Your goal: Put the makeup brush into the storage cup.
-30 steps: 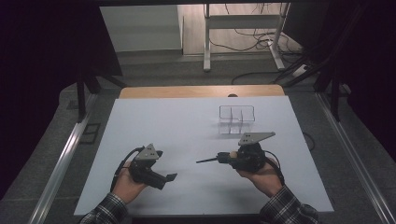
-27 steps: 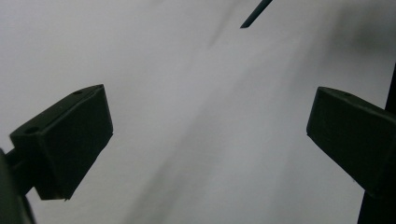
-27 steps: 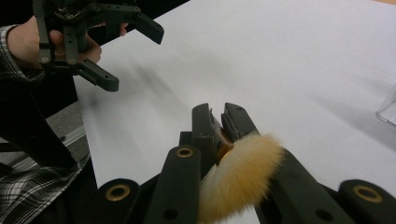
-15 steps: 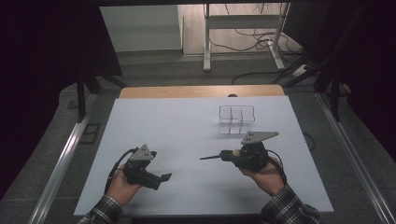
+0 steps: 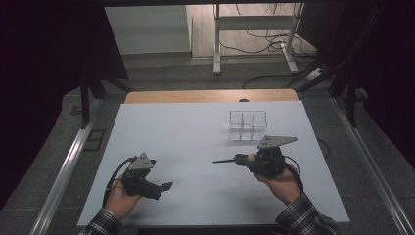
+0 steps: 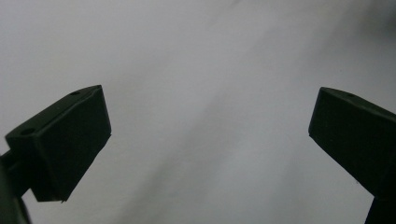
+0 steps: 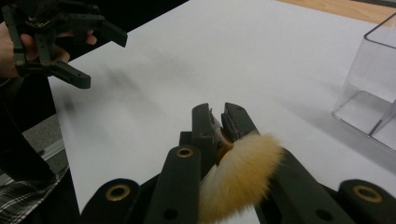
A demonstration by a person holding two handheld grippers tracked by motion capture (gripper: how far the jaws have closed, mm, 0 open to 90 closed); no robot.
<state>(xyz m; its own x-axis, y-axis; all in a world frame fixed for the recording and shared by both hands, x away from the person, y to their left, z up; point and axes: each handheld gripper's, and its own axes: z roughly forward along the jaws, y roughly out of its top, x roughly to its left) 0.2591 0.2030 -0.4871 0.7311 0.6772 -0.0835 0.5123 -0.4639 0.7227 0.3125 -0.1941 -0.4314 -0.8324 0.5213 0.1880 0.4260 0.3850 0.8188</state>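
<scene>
Brush with a thin dark handle and a soft tan bristle head (image 7: 238, 177) sits clamped in the right gripper (image 7: 217, 122), whose two black jaws are closed tight on the neck just behind the bristles. In the right gripper view the fluffy head bulges back toward the camera, blurred by closeness. In the high view the dark handle (image 5: 222, 160) sticks out of that gripper toward the left, level above the white table top (image 5: 186, 132), and the person's right hand (image 5: 281, 183) holds the gripper from below, a plaid sleeve behind it.

The clear plastic box with inner dividers (image 5: 248, 125) stands on the table just beyond the right gripper, apart from it and from the brush; in the right gripper view its corner shows at the right edge (image 7: 373, 88).

The left gripper (image 5: 164, 187) is held in the person's left hand (image 5: 120, 198) near the front left of the table, well apart from the brush. Its black jaws stand wide apart with nothing between them, over bare white table in the left gripper view
</scene>
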